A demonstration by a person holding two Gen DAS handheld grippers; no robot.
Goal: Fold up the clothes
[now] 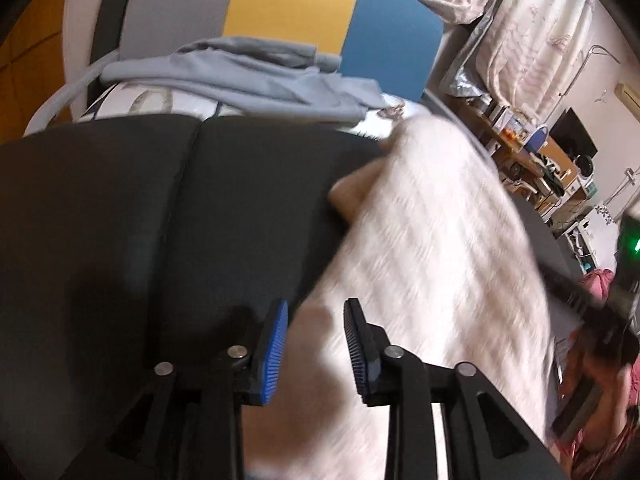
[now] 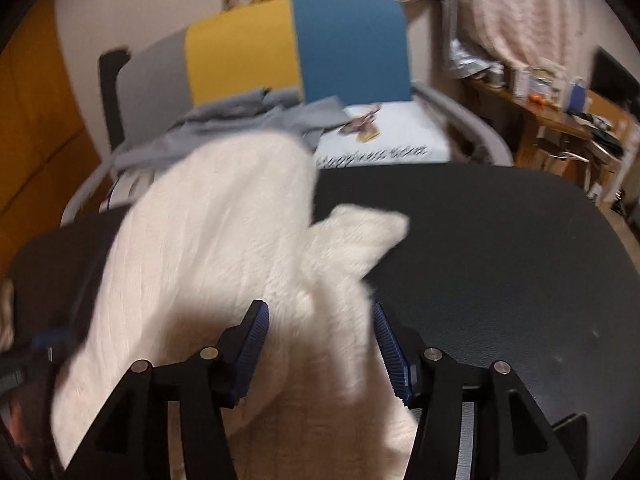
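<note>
A white knitted garment (image 1: pixel 432 240) lies in a loose heap on the black table (image 1: pixel 120 200), one sleeve sticking out sideways (image 2: pixel 360 232). My left gripper (image 1: pixel 317 304) hovers over its near edge, open, with the cloth showing below the gap and the blue pads clear of it. My right gripper (image 2: pixel 319 305) stands open and wide over the same white garment (image 2: pixel 208 232); the cloth lies between the fingers, but the pads do not squeeze it. The picture is blurred by motion.
Behind the black table (image 2: pixel 500 240) stands a chair with a grey, yellow and blue back (image 2: pixel 240 52). It holds a crumpled grey garment (image 2: pixel 240 120) and a white printed cloth (image 2: pixel 384 140). A cluttered wooden desk (image 2: pixel 560 112) is at the far right.
</note>
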